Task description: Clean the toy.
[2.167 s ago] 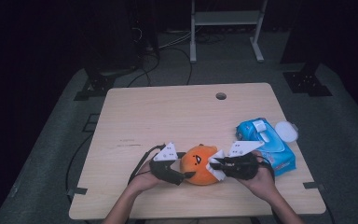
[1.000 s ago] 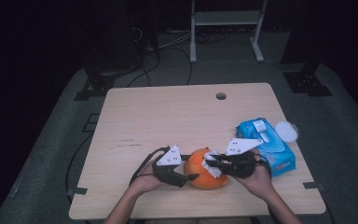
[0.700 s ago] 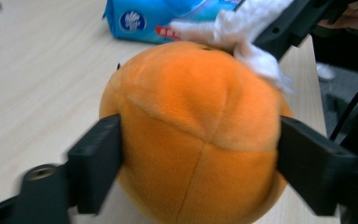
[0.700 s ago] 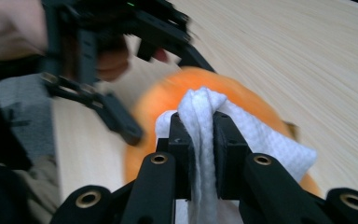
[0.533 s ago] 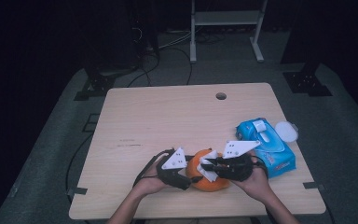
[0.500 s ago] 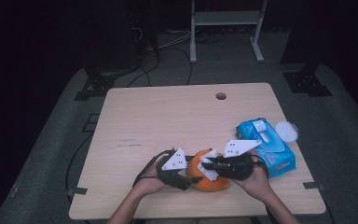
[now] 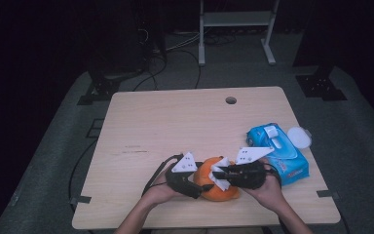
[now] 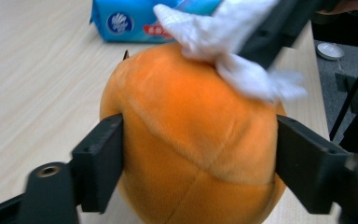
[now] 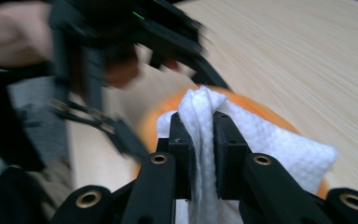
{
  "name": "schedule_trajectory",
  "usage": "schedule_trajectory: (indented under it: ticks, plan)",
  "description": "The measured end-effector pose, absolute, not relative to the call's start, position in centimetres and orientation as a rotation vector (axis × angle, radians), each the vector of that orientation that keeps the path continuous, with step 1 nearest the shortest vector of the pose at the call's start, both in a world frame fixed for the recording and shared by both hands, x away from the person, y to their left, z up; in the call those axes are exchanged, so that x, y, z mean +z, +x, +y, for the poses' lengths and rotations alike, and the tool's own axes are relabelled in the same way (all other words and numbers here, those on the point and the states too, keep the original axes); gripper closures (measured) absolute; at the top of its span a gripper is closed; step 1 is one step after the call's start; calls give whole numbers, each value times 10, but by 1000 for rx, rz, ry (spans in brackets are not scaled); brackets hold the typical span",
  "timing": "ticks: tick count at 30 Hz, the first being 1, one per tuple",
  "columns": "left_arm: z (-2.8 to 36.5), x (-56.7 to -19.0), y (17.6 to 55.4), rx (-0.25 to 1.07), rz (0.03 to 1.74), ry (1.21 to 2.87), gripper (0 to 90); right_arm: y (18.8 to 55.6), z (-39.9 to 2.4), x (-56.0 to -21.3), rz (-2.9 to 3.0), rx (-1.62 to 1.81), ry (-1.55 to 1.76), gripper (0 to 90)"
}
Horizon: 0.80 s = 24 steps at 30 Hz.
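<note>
An orange plush ball [image 7: 217,189] rests on the table near its front edge. My left gripper [image 7: 200,187] comes at it from the left. In the left gripper view the two pads [image 8: 103,154] touch the plush ball [image 8: 191,140] on both sides; the jaws have just been opening a little with the ball still between them. My right gripper [image 7: 222,175] reaches over the ball from the right, shut on a folded white wipe [image 9: 200,119]. The wipe [image 8: 223,37] lies against the top of the ball [image 9: 261,109].
A blue pack of wet wipes [image 7: 278,152] lies just right of my right hand, with a round white lid [image 7: 299,137] behind it. A cable hole [image 7: 231,100] sits at the table's far edge. Bare wood stretches to the left and behind.
The plush ball's face, seen earlier, has turned out of sight. My right gripper with the wipe has shifted slightly left over the ball's top. The left hand has barely moved.
</note>
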<state>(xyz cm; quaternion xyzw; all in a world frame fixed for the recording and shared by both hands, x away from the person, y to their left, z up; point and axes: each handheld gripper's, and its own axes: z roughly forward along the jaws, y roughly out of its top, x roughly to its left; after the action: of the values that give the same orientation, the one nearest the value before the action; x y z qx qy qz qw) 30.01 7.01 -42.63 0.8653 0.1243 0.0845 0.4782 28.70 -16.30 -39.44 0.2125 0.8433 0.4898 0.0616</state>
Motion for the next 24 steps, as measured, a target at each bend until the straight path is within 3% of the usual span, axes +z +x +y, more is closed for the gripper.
schedule_trajectory:
  ticks: [3,7,12,19,24]
  plan:
    - [70,-425,297,267,242,2138,279,283,-155,-389,2541,1432,583,789]
    - [73,-428,299,248,256,2127,275,293,-168,-392,2506,1388,652,789]
    - [68,-426,305,109,398,2079,107,294,-177,-399,2521,1395,713,789]
    - [67,-426,297,239,281,2119,254,282,-155,-390,2540,1386,592,789]
    - [68,-427,294,253,244,2122,275,291,-171,-391,2490,1351,667,789]
